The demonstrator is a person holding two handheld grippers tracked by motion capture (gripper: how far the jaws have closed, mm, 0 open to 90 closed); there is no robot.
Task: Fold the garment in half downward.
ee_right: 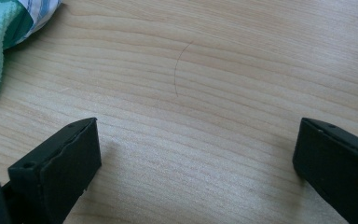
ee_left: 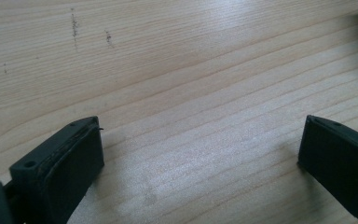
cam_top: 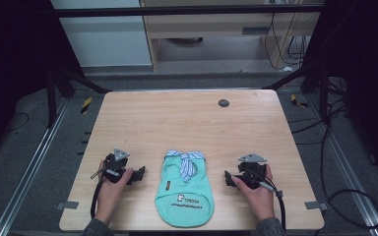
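From the high view, a small mint-green pet shirt (cam_top: 183, 194) with a blue-striped collar lies flat near the front edge of a light wooden table (cam_top: 187, 118). The left gripper (cam_top: 139, 175) and right gripper (cam_top: 228, 179) rest on either side of it, each apart from the cloth.

In the left gripper view, jaws spread wide over bare wood.

In the right gripper view, jaws likewise released, with the shirt's edge at the upper left.

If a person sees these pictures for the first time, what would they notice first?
Probably the small green garment with a striped collar, lying flat at the near edge of the wooden table. Next, the left gripper and right gripper, one on each side of it, both open.
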